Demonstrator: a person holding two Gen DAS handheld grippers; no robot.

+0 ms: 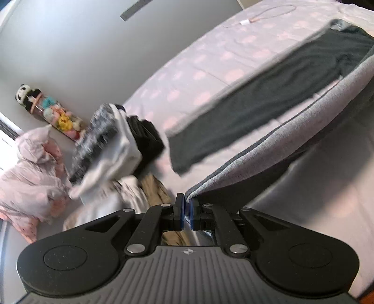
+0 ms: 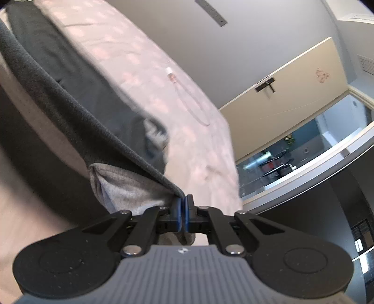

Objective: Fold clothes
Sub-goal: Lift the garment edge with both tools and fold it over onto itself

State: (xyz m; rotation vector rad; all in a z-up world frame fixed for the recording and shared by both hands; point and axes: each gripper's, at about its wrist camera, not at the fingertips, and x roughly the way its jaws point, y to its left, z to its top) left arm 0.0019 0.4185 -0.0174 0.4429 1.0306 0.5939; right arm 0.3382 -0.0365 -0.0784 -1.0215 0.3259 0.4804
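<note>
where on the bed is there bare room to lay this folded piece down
Free: the wide strip of pink-dotted bedsheet between the dark grey garment both tongs hold and the wall, bare except the white charging cable near its far end. Crowded: the stack of folded clothes and crumpled pink duvet.

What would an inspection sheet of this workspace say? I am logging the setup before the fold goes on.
Surface: bed with a pale sheet printed with pink patches.
Job's things: dark grey garment, part flat on the sheet, one edge lifted and stretched between both grippers, lighter inside showing.
Clutter: stack of folded clothes, loose beige and white garments, a bunched pink duvet.
Grippers: left gripper shut on the garment's edge; right gripper shut on its other end.
Cables: white charging cable lying loose on the sheet, apart from the garment.
Surroundings: grey wall, tube of plush toys topped by a panda, cream door.
</note>
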